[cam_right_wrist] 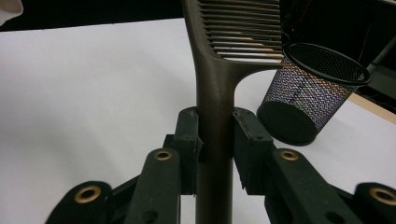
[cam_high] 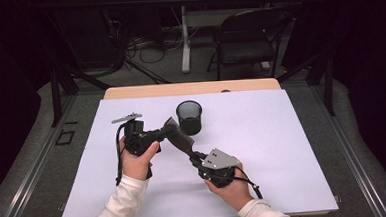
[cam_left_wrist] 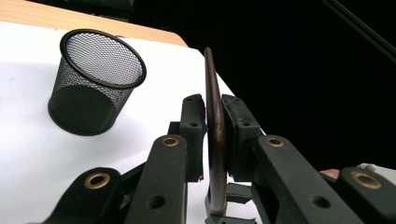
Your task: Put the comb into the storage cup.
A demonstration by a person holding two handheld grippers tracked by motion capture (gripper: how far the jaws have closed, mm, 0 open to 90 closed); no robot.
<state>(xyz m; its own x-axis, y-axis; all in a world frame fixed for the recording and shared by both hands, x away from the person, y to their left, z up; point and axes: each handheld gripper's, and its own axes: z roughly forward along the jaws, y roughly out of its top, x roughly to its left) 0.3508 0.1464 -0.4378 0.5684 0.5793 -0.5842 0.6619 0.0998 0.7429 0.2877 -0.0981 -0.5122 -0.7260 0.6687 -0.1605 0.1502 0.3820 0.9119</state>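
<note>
The left gripper (cam_left_wrist: 215, 140) has its jaws clamped flat against the thin blade of a dark brown comb (cam_left_wrist: 215, 130), seen edge-on between the pads. The right gripper (cam_right_wrist: 215, 140) holds the same comb (cam_right_wrist: 219, 93) by its handle, pads pressed on either side, with the teeth fanning out above. In the high view the comb (cam_high: 178, 135) bridges the left gripper (cam_high: 158, 135) and the right gripper (cam_high: 197, 158), lifted off the white table cover (cam_high: 283, 149). A black mesh pen cup (cam_high: 189, 117) stands upright just beyond the comb's far end. This looks like a handover between the two grippers, both gripping at once. Next, one gripper likely needs to let go, so the other can tip the comb upright and lower it into the cup.
</note>
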